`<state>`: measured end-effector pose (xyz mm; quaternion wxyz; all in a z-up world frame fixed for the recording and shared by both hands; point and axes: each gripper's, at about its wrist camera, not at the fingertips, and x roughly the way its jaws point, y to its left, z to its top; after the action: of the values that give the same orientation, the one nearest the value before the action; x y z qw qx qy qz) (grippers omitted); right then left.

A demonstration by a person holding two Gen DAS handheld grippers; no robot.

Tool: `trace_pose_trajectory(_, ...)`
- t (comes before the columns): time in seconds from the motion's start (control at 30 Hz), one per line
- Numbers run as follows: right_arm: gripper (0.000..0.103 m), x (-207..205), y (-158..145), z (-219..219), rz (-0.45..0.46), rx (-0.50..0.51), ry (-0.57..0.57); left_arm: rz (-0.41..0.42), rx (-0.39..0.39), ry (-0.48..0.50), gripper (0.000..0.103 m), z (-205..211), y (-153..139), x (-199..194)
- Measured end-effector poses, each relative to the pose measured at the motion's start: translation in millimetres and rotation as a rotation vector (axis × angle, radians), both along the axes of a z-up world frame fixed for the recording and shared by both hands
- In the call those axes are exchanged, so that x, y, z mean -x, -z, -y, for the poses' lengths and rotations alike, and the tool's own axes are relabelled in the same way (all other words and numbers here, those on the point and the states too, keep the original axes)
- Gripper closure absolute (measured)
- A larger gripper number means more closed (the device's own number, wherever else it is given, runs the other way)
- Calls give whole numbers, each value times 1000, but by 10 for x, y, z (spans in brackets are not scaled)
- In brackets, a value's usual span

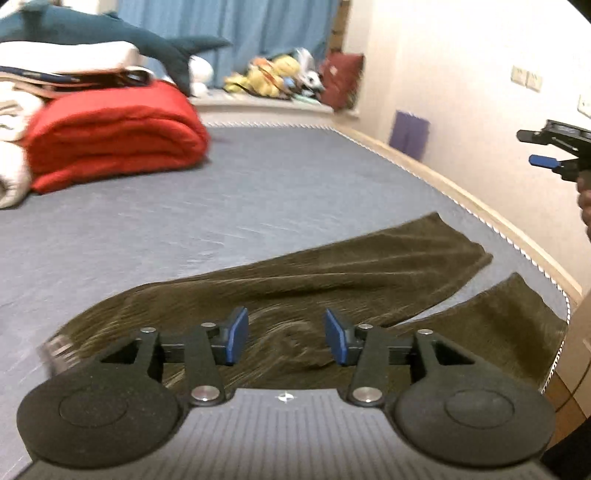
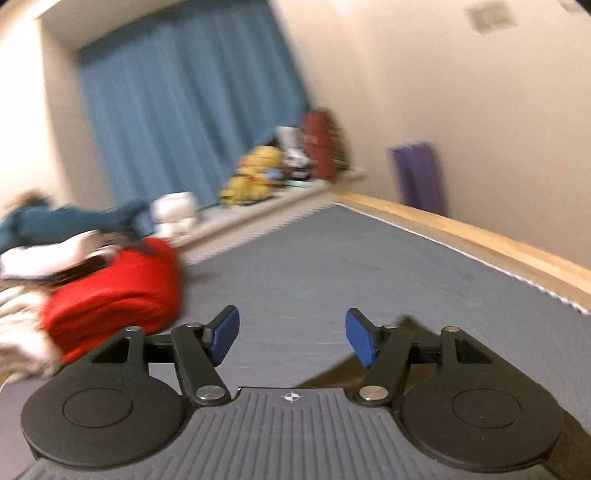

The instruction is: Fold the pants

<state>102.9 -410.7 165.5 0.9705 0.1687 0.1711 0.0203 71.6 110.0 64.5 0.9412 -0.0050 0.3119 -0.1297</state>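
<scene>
Dark olive-brown pants [image 1: 332, 280] lie spread flat on the grey-blue bed sheet [image 1: 207, 206], the two legs reaching toward the right edge of the bed. My left gripper [image 1: 286, 334] is open and empty, hovering over the waist end of the pants. My right gripper [image 2: 291, 336] is open and empty, above bare sheet [image 2: 332, 266]; only a dark corner of the pants [image 2: 332, 376] shows under its fingers. In the left wrist view the right gripper [image 1: 543, 151] appears at the far right, held high above the bed's edge.
A folded red blanket [image 1: 114, 136] with white bedding and a blue plush shark [image 1: 110, 33] sits at the bed's far left. Plush toys [image 1: 273, 74] line the window ledge below blue curtains. A wooden bed rail [image 1: 480, 206] and a purple mat [image 1: 408, 134] run by the right wall.
</scene>
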Motion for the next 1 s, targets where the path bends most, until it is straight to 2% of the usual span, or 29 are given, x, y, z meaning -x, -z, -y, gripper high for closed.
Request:
trace_pose_trajectory(0.07, 37, 255, -102, -286, 20, 2, -90, 1, -11, -24, 51, -212, 3, 223)
trace_pose_trajectory(0.17, 37, 513, -60, -677, 16, 0, -211, -9, -62, -48, 51, -453, 140, 433)
trace_pose_trajectory(0.23, 37, 612, 56, -964, 11, 15, -289, -23, -105, -87, 52, -658, 274, 523)
trace_pose_trajectory(0.33, 37, 835, 408, -1381, 34, 66, -386, -78, -161, -155, 75, -898, 406, 577)
trace_pose_trajectory(0.4, 38, 1133, 634, -1645, 6, 135, -402, -42, -184, -156, 76, -1052, 361, 668)
trace_pose_trajectory(0.43, 41, 1110, 729, -1772, -29, 145, -431, -36, -184, -162, 77, -1124, 357, 695)
trace_pose_trajectory(0.47, 44, 1104, 797, -1852, -45, 144, -460, -42, -177, -173, 77, -1196, 378, 706)
trace_pose_trajectory(0.63, 44, 1106, 1020, -2207, -82, 224, -551, -104, -159, -229, 76, -1515, 477, 664)
trace_pose_trajectory(0.7, 44, 1178, 1079, -2348, -90, 242, -586, -133, -119, -267, 75, -1691, 483, 640)
trace_pose_trajectory(0.8, 44, 1280, 1204, -2595, -89, 299, -642, -180, -2, -343, 71, -2008, 468, 636)
trace_pose_trajectory(0.93, 44, 1493, 1489, -2916, -125, 345, -746, -284, 112, -360, 49, -2263, 550, 605)
trace_pose_trajectory(0.97, 44, 1539, 1547, -3002, -131, 359, -777, -323, 121, -345, 41, -2270, 607, 581)
trace_pose_trajectory(1.0, 44, 1603, 1601, -3092, -134, 378, -812, -357, 117, -328, 39, -2255, 667, 564)
